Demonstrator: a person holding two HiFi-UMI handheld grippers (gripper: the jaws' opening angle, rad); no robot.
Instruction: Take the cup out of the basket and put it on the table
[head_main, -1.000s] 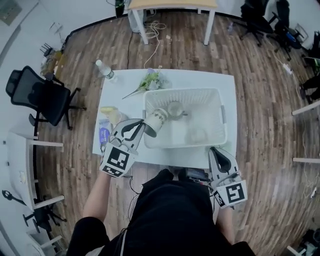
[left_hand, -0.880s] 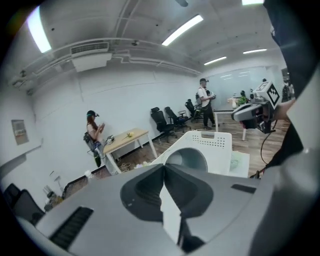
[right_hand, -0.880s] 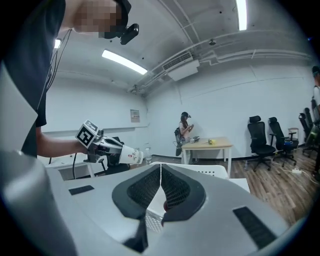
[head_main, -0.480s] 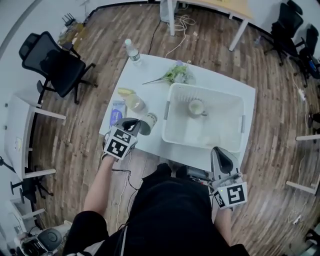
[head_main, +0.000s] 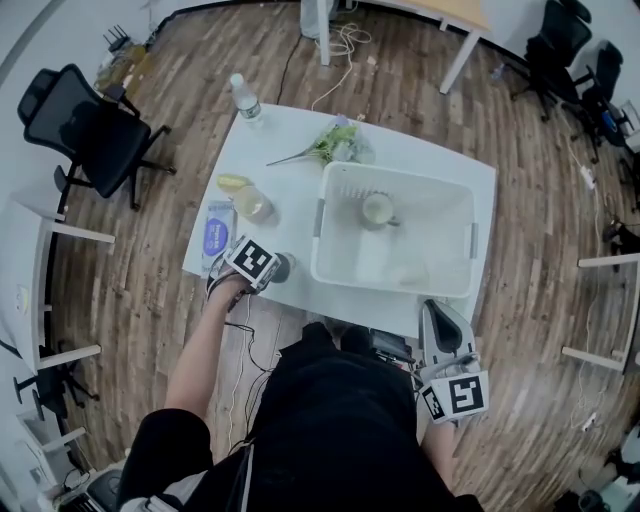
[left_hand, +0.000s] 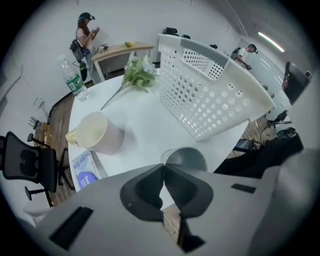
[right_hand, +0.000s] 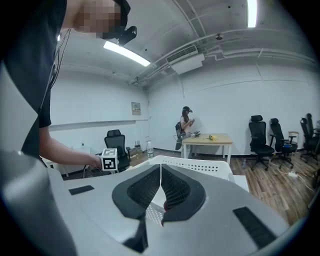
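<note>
My left gripper (head_main: 270, 267) points steeply down at the table's front left, left of the white basket (head_main: 319, 236). It is shut on the near rim of a grey-lined cup (head_main: 284, 267), which stands upright at the tabletop; contact with the table cannot be told. In the left gripper view the jaws (left_hand: 162, 167) pinch the cup (left_hand: 187, 159) by its wall, with the basket (left_hand: 215, 95) to the right. A second cup (head_main: 377, 208) lies inside the basket. My right gripper (head_main: 437, 312) hovers shut and empty at the table's front edge, facing the basket (right_hand: 200, 165).
A cream mug (head_main: 252, 204) and a blue packet (head_main: 215, 235) sit just behind the left gripper. Flowers (head_main: 335, 145) and a water bottle (head_main: 243, 97) stand at the far side. A black chair (head_main: 90, 125) is left of the table. A person (right_hand: 186, 127) stands at a far desk.
The left gripper has carried the cup from the basket's left rim leftward and down to the tabletop, turning to point downward. The right gripper has hardly moved.
</note>
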